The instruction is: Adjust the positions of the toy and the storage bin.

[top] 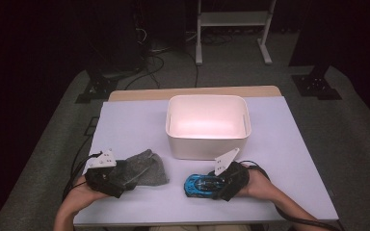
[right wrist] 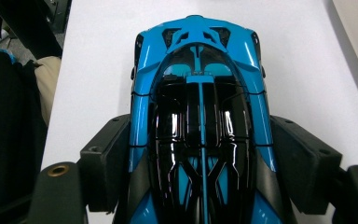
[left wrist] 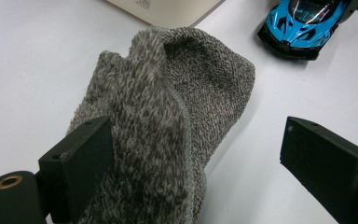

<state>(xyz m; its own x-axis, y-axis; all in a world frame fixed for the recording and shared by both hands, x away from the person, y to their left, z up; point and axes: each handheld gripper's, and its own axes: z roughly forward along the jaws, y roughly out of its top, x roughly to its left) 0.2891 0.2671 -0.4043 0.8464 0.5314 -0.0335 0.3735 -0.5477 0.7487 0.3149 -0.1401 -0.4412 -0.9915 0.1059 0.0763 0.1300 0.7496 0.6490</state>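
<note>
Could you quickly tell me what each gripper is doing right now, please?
Left gripper: open, jaws wide, one against the grey fleece cloth.
Right gripper: closed on the blue toy car.

Each claw is showing black, blocky jaws with small screw holes, and a brass-ringed hole sits at the base. A pale three-cornered plate is topping the left claw [top: 107, 177] and the right claw [top: 220, 185]. Black cables are trailing back, and the forearms are seemingly going bare of sleeves.

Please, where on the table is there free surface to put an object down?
Free: the pale table top left of the white plastic bin, the strip right of it, and the near edge between the grey fluffy cloth and blue toy car. Crowded: around both claws.
</note>
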